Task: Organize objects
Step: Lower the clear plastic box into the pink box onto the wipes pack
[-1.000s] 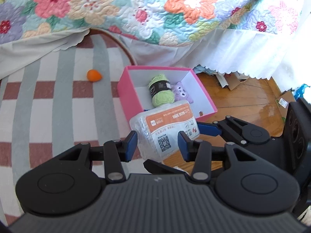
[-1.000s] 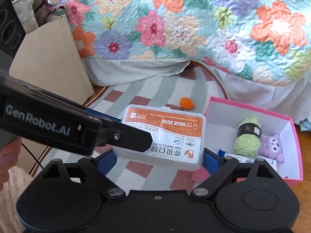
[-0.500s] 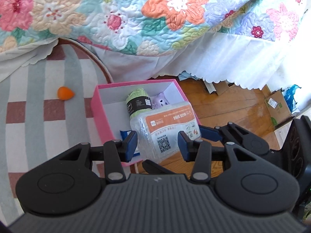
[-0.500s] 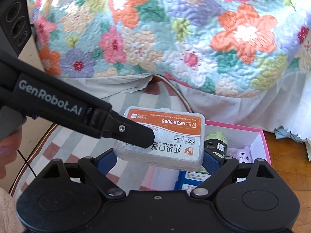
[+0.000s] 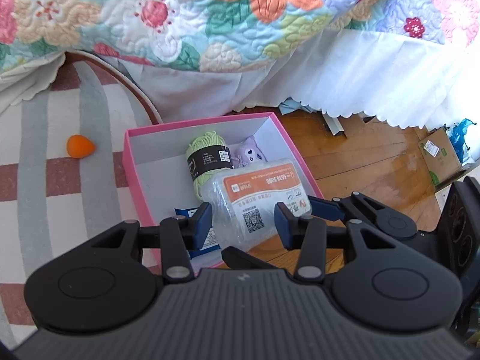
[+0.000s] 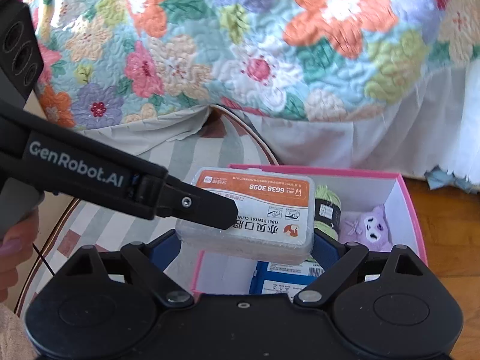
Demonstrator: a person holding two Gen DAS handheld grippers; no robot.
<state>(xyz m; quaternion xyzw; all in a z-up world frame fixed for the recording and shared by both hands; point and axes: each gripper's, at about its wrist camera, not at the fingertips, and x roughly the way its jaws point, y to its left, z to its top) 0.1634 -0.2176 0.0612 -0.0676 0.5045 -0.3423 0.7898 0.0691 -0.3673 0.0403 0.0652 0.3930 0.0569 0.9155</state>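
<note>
Yarn (image 5: 207,162), plush (image 5: 250,154), blue pack (image 6: 282,280) already in pink box (image 5: 132,174). Both grippers, left (image 5: 243,222) and right (image 6: 244,247), clamp case (image 6: 255,210), held above box. Orange piece (image 5: 80,146) on rug (image 5: 36,186), probably left to collect.

- Pink box (image 5: 129,162), white inside.
- Light green yarn (image 5: 207,162) with black label.
- Purple plush toy (image 6: 369,228).
- Clear case (image 6: 255,210), orange-white label.
- Orange small object (image 5: 80,146).
- Floral quilt (image 5: 210,15).
- Striped grey, white and red rug (image 5: 60,180).
</note>
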